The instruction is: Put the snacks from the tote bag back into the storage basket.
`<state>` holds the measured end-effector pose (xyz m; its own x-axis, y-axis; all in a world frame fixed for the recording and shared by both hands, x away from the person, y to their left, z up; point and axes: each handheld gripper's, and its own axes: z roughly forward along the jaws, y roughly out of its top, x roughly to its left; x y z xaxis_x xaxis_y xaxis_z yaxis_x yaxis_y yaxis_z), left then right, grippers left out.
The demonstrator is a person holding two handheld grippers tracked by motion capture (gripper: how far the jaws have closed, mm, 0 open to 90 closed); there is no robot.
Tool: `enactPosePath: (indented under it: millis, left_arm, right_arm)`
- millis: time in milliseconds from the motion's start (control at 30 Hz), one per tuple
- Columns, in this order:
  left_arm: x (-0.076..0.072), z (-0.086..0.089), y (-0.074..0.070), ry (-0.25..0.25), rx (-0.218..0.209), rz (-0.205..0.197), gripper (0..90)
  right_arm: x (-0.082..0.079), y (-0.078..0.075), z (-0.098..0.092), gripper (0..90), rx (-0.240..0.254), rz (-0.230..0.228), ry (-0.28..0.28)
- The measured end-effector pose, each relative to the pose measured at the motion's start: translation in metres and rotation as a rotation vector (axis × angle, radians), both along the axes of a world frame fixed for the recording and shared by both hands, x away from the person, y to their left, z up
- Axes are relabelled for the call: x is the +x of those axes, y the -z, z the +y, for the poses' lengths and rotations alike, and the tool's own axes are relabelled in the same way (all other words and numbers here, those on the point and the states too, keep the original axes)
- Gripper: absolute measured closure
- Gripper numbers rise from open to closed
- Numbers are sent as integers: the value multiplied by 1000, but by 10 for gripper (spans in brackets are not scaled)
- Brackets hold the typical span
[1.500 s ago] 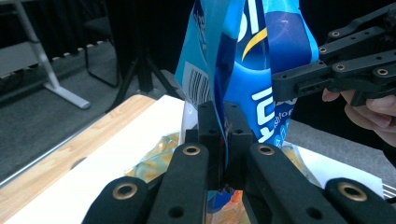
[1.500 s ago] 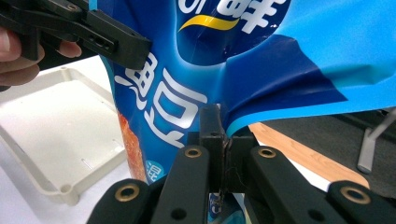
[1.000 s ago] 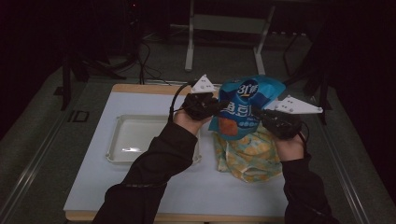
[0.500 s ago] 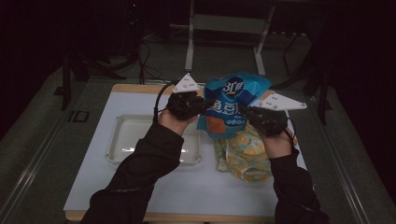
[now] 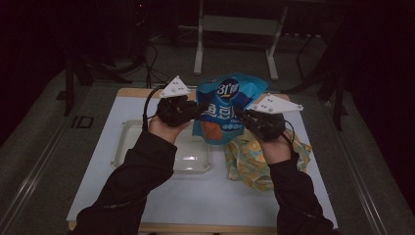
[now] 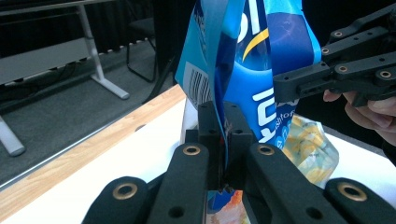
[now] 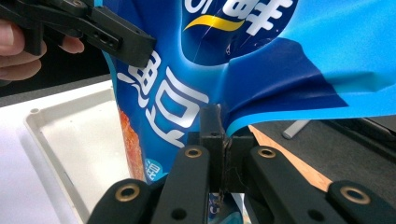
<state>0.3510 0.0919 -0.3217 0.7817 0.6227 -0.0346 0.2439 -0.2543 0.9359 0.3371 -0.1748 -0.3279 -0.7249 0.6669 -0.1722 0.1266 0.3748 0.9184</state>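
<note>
High view: blue snack bag [image 5: 227,110] held up in the air above the white surface [image 5: 205,196], between the two grippers, over the far middle part. Left gripper [image 5: 195,108] pinching the bag's left edge, right gripper [image 5: 240,113] pinching its right edge. Large white "3" with further characters readable on a dark blue round field near the top of the bag; other white characters lower down, too small to read here.

Left gripper view: jaws pressed together on the thin side seam of the bag [image 6: 243,70], blue film caught between them. Barcode label [image 6: 196,86] on white at the bag's back side, digits not readable. Part of a big white character on the front, small white script beside it, too blurred to read. Other gripper [image 6: 280,84] reaching in from the right, a hand [image 6: 369,109] behind it.

Right gripper view: jaws closed tight on a fold of the same bag [image 7: 243,60]. Large white characters and a yellow curved stripe on the front, an orange picture lower left.

Around: clear plastic tray [image 5: 128,147] on the surface, below the left forearm. Yellow patterned packet [image 5: 249,159] lying on the surface under the right hand, partly hidden by it. Wooden edge [image 5: 132,92] at the far side of the surface. Grey floor and metal legs [image 5: 198,44] of a frame behind, rest in darkness.
</note>
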Motion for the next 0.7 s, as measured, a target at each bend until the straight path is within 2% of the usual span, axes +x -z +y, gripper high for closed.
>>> enactPosePath:
  millis: [400, 700]
  left_arm:
    - [-7, 30, 8, -34, 3, 18, 898]
    - [-13, 51, 6, -67, 11, 19, 898]
  right_arm:
    - [1, 7, 31, 892, -19, 13, -41]
    - [1, 8, 53, 892, -16, 15, -66]
